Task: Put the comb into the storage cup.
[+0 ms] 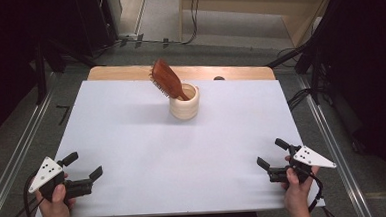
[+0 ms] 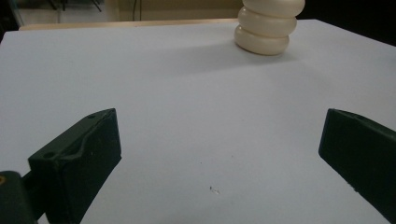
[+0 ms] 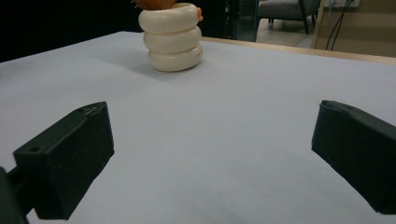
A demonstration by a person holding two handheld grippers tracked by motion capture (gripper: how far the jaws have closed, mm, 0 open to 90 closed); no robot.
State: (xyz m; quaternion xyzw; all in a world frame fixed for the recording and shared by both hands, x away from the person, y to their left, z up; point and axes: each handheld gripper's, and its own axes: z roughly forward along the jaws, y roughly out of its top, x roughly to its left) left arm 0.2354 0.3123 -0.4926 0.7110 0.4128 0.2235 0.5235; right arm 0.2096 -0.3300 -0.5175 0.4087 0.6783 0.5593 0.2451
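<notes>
One cup (image 1: 184, 103) on my bench (image 1: 132, 141), one hairbrush (image 1: 167, 80) standing in it. My left claw (image 1: 84, 166) and right claw (image 1: 272, 152) both gape wide, empty.

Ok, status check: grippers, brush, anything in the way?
Left gripper and right gripper open, at near edge. Hairbrush leans handle-down in cream cup. White tabletop between bare.
</notes>
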